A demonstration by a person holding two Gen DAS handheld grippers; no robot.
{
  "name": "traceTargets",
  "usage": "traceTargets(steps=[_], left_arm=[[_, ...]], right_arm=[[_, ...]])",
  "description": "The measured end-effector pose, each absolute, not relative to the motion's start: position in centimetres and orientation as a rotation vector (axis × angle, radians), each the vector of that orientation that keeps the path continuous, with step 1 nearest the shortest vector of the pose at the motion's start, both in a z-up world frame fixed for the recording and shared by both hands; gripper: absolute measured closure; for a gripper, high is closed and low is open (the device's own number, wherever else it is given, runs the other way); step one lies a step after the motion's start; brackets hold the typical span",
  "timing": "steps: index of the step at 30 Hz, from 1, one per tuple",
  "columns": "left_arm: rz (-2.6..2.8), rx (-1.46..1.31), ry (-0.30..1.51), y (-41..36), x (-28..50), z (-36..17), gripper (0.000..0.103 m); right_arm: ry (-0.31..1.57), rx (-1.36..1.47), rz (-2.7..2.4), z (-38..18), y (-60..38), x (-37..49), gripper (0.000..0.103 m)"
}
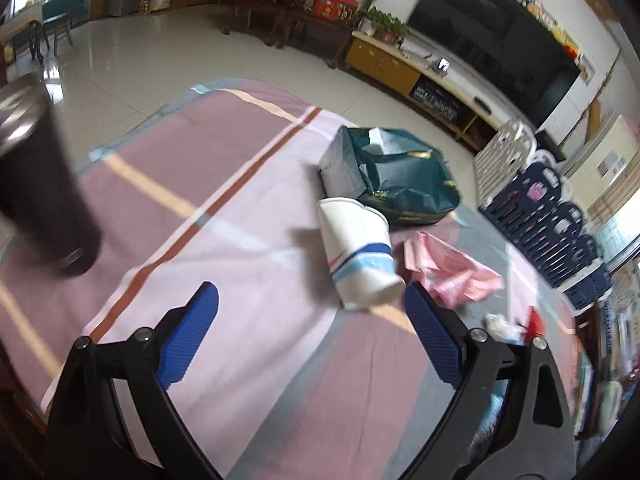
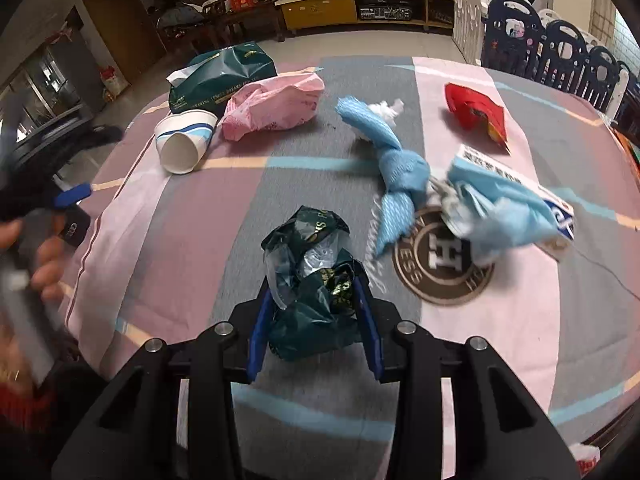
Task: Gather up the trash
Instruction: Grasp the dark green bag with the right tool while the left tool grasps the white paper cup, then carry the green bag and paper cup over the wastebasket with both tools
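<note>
The main risk sits with the right gripper, whose blue fingers are clamped on a crumpled dark green plastic bag. The bag is soft and slippery-looking, and much of it bulges up and forward past the fingertips, so a quick swing could likely let it slide out or unfold and snag on other litter. On the other side, the paper cup lies tipped over; it looks light enough to roll or skid away if one finger touches it first, and a hard squeeze would probably crush it.

Going from left to right in the left wrist view: a dark cylinder, blurred, stands at the far left edge of the striped cloth covering the counter. The left gripper hangs with its fingers wide apart and holds nothing. The cup lies just ahead of it, nearer the right finger, its base close to that fingertip and not clearly touching. Behind the cup rests a green shopping bag, and to the right a pink plastic bag.

In the right wrist view, a blue cloth, a crumpled blue wrapper and a red packet lie further right, all apart from the gripper.
</note>
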State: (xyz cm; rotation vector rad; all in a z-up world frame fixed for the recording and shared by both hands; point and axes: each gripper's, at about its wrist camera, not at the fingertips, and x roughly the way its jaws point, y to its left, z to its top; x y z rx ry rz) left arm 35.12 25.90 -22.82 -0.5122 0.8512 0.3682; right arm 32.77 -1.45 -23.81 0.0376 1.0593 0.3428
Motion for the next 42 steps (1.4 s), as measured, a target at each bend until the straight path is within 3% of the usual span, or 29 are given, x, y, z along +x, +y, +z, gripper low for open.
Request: traceTargets(steps=[9, 11, 12, 14, 30, 42], left_arm=[[0.301, -0.327, 0.971, 22.0, 43.4, -26.8, 0.006], [0.312, -0.238, 0.951, 21.0, 43.4, -26.9, 0.017], [0.304, -0.231, 0.955, 20.8, 43.3, -26.9, 0.029], [0.283, -0.267, 0.938, 20.8, 42.7, -26.5, 0.029], [0.198, -0.175, 0.727, 10.7, 21.8, -14.0, 0.030], [0.050, -0.050, 0.571, 2.6, 10.8, -5.9, 0.030]], right_arm=[[1.090, 0.081, 0.264, -23.3, -6.4, 28.9, 0.063], [1.075, 0.099, 0.261, -23.0, -6.0, 29.1, 0.063], [1.070, 0.103, 0.260, -23.0, -5.8, 29.2, 0.063], [1.065, 0.109, 0.266, -22.7, -5.4, 29.2, 0.063], [0.912, 0.130, 0.178, -15.9, -9.8, 21.7, 0.063], [0.768, 0.136, 0.105, -9.4, -16.2, 13.9, 0.063]])
